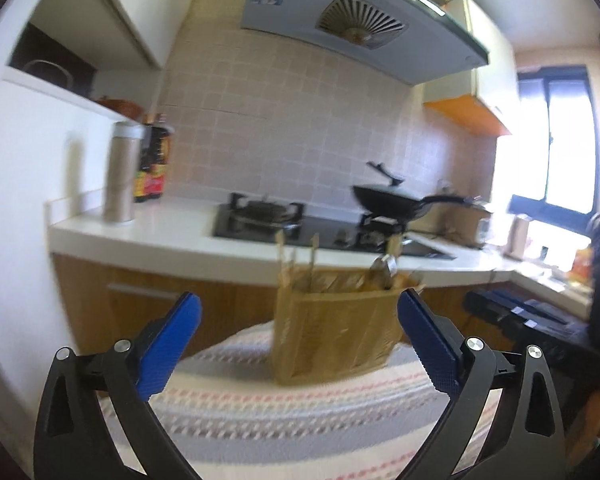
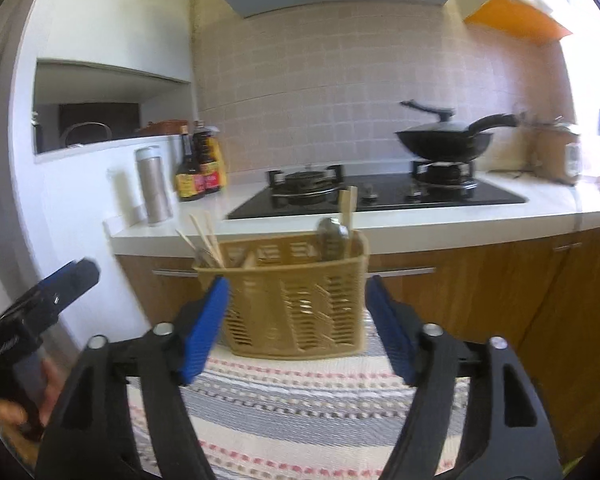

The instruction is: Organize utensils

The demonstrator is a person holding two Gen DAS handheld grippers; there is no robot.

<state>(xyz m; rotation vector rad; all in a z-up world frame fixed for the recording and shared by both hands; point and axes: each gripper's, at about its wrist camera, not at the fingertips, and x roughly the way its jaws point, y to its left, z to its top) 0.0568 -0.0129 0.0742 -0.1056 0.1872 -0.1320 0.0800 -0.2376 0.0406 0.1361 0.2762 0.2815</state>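
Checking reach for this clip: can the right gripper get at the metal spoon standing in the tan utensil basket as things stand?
Probably yes. The right gripper is open and empty, facing the basket on the striped cloth. The spoon sticks up above the rim at the right end, beside a wooden handle, with nothing in front of it.

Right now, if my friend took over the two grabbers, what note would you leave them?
Left gripper: open, nothing between its fingers.
Right gripper: open, holding nothing.
The tan utensil basket stands upright on the striped cloth, just ahead of both grippers.
Done: chopsticks stand in the basket's left end, and a metal spoon with a wooden utensil in its right end.
Left: no loose utensils show on the cloth in either view, so look around for strays before stopping.
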